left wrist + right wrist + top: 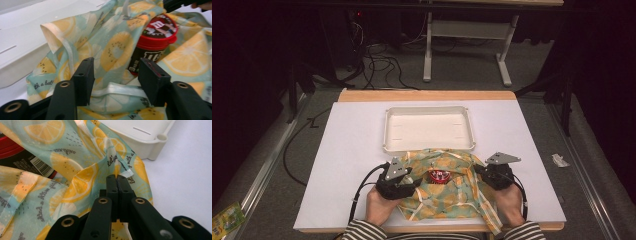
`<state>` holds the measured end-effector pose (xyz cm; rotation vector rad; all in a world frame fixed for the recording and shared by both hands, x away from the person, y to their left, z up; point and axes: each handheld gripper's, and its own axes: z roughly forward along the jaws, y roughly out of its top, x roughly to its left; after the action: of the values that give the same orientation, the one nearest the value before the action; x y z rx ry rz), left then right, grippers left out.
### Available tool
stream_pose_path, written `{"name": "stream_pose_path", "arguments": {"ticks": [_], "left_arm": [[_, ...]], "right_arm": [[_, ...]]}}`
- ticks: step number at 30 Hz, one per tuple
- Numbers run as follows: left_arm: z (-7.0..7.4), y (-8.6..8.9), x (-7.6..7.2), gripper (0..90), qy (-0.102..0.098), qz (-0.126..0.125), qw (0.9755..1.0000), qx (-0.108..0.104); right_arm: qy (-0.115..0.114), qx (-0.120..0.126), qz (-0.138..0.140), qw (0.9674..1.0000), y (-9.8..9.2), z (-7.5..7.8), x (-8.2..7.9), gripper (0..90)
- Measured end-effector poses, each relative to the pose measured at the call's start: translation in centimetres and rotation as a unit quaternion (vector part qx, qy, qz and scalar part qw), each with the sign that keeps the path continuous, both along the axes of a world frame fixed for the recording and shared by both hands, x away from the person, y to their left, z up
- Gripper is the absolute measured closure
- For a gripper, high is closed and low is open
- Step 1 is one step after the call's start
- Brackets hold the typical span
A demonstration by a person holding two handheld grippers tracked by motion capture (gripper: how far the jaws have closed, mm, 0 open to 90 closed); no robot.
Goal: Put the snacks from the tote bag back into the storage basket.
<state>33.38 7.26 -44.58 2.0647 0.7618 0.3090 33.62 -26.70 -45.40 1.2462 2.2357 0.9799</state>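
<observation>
High view first: we see the lemon-print cloth bag (447, 187) lying at the near edge of the white table (352, 145), just in front of the white tray (428, 127) and touching or overlapping its near rim. Its long axis runs roughly left to right between our two hands, and its mouth gapes upward, where the red-lidded candy tub (439, 176) stands upright inside, lid facing up. In the left gripper view the tub (153, 42) leans slightly and sits beyond the jaws, wrapped by fabric. Our left gripper (398, 181) rests at the bag's left side, hand low on the table, forearm coming in from below — its jaws stand apart, released, with a folded hem of the bag (110, 55) lying loose between them, not pinched. Our right gripper (498, 175) sits at the bag's right side, pointing inward; in the right gripper view its jaws are clenched tight on an edge of the bag (82, 167), which rises in a fold from the pinch.
</observation>
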Motion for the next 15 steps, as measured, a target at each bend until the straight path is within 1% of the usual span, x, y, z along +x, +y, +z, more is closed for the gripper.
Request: {"name": "stream_pose_path", "arguments": {"ticks": [2, 3, 4, 9, 11, 14, 15], "left_arm": [[-0.2, -0.1, 0.3, 53.9, 0.004, 0.010, 0.9999, 0.005], [-0.2, -0.1, 0.3, 57.9, 0.004, 0.010, 0.9999, 0.005], [-0.2, 0.0, 0.5, 62.4, 0.007, 0.016, 0.9998, 0.006], [-0.3, 0.5, 1.1, 77.0, 0.011, 0.026, 0.9996, 0.007], [-0.3, 0.7, 1.3, 81.2, 0.010, 0.031, 0.9995, 0.007], [-0.2, 1.1, 1.6, 84.5, 0.015, 0.037, 0.9992, -0.002], [-0.3, 1.2, 1.7, 85.6, 0.016, 0.036, 0.9992, -0.001]], "right_arm": [[-0.001, -0.001, 0.001, 1.0000, 0.0, 0.0, 0.0, 90.0], [-0.001, -0.001, 0.001, 1.0000, 0.0, 0.0, 0.0, 90.0], [-0.001, -0.001, 0.001, 1.0000, 0.0, 0.0, 0.0, 90.0], [0.001, -0.002, 0.000, 1.0000, -0.1, 0.0, 0.1, 90.0], [0.001, -0.002, -0.002, 1.0000, -0.2, 0.0, 0.1, 90.0], [0.001, -0.002, -0.005, 1.0000, -0.4, 0.0, 0.3, 90.0], [0.003, -0.001, -0.008, 1.0000, -0.5, -0.1, 0.3, 90.0]]}}
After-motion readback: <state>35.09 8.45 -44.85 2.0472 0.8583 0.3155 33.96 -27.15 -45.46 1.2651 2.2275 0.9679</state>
